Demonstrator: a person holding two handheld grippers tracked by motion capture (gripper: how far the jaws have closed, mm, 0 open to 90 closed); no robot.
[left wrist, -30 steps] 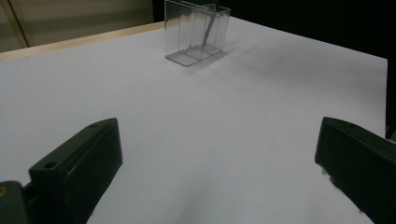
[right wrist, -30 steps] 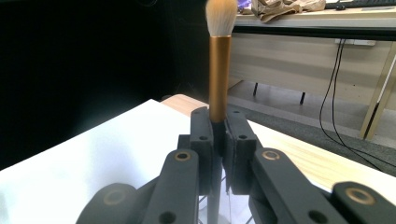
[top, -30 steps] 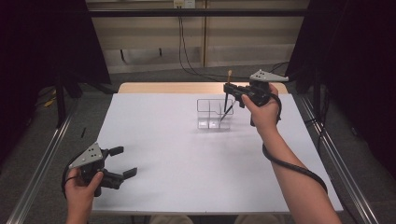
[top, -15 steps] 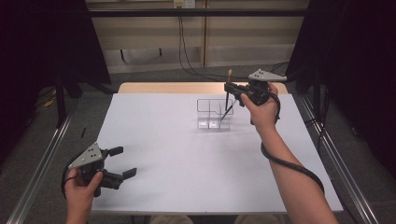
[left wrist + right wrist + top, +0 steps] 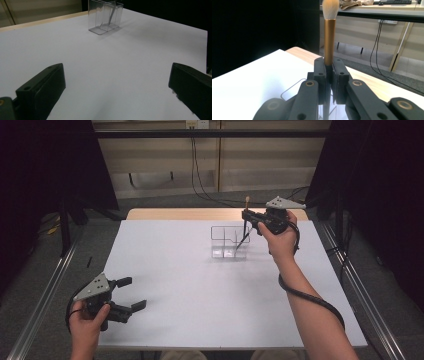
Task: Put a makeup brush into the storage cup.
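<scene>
A makeup brush (image 5: pixel 329 32) with a gold ferrule and pale bristles stands upright, bristles up, clamped in my right gripper (image 5: pixel 329 75). In the high view the right gripper (image 5: pixel 248 215) hovers over the right end of a clear plastic organiser box (image 5: pixel 225 242), and the brush (image 5: pixel 245 227) has its dark handle tip reaching down into the box. My left gripper (image 5: pixel 131 294) rests open near the table's front left corner, nothing between its jaws. From there the clear box (image 5: pixel 105 16) stands far off, with the brush handle seen through its wall.
The white table top (image 5: pixel 200 285) spreads between the two hands, with a wooden strip (image 5: pixel 170 214) along its far edge. Metal rails (image 5: pixel 45 290) run along both sides. Cables (image 5: pixel 200 175) hang at the back wall.
The right hand with the brush has shifted slightly toward the far side above the box. The left gripper has kept still.
</scene>
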